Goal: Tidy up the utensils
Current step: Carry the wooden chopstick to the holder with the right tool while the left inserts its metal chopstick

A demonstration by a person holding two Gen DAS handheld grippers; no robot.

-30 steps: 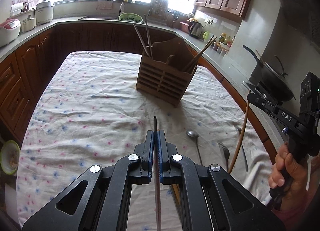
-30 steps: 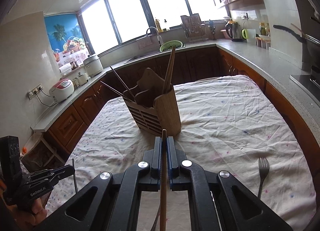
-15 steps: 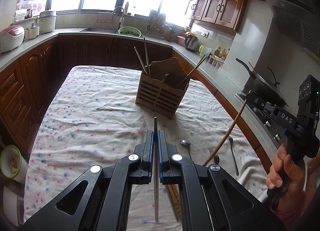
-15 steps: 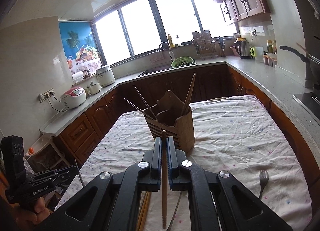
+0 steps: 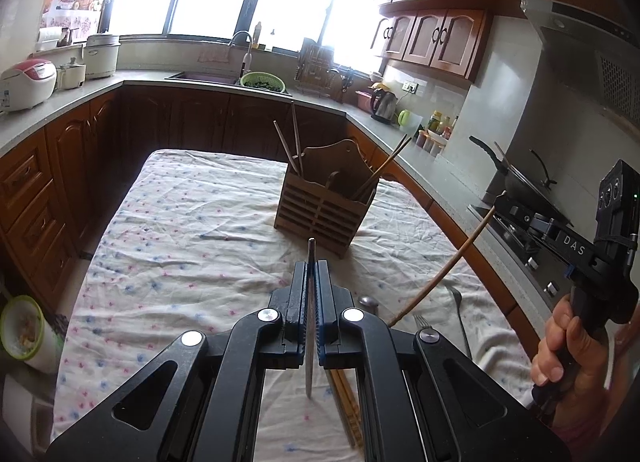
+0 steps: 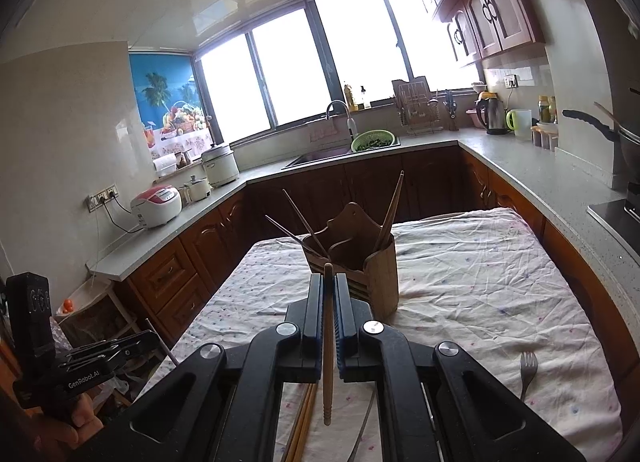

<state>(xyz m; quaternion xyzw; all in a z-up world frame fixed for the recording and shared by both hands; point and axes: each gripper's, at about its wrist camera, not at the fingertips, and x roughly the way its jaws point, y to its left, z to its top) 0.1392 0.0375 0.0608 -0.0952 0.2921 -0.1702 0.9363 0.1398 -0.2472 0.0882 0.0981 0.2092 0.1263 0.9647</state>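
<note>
A metal chopstick (image 5: pixel 310 302) is clamped in the left tool (image 5: pixel 311 274), a wooden chopstick (image 6: pixel 328 342) in the right tool (image 6: pixel 328 290), both held above the tabletop (image 5: pixel 180 230) near the holder (image 5: pixel 324 210).

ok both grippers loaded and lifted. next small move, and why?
Probably carry both forward over the wooden holder and tip them down: the left gripper clamps a metal chopstick, the right gripper a wooden chopstick, and like chopsticks already stand in separate end compartments.
</note>
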